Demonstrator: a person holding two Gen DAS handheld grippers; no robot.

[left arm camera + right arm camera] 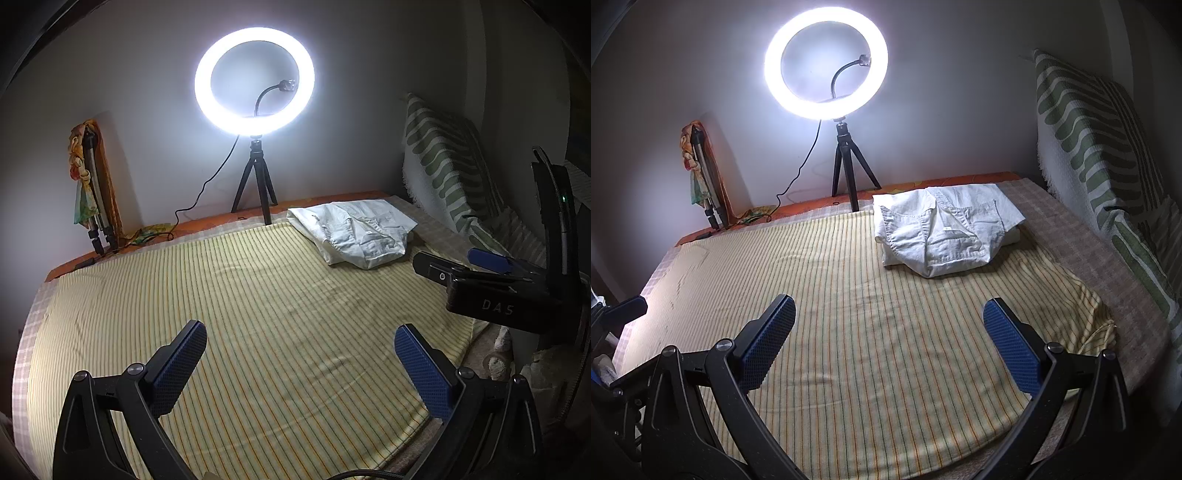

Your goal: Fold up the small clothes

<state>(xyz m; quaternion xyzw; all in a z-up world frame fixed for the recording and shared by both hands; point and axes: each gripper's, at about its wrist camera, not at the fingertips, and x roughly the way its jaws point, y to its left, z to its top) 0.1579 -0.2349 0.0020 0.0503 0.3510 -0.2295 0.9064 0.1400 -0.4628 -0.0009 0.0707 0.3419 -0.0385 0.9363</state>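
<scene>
A pale, whitish small garment [356,230] [943,230] lies in a rumpled, folded heap on the far right part of a yellow striped cloth [258,314] [879,332] spread over the bed. My left gripper [299,354] hovers open over the near middle of the cloth, nothing between its blue pads. My right gripper [888,332] is open too, well short of the garment. In the left wrist view the right gripper's fingers [491,260] reach in from the right, near the garment. One finger of the left gripper [626,310] shows at the left edge of the right wrist view.
A lit ring light [255,81] [826,61] on a small black tripod stands at the bed's far edge, its cable trailing left. A folded tripod [94,192] leans in the left corner. A green-and-white patterned blanket [1100,147] drapes along the right side.
</scene>
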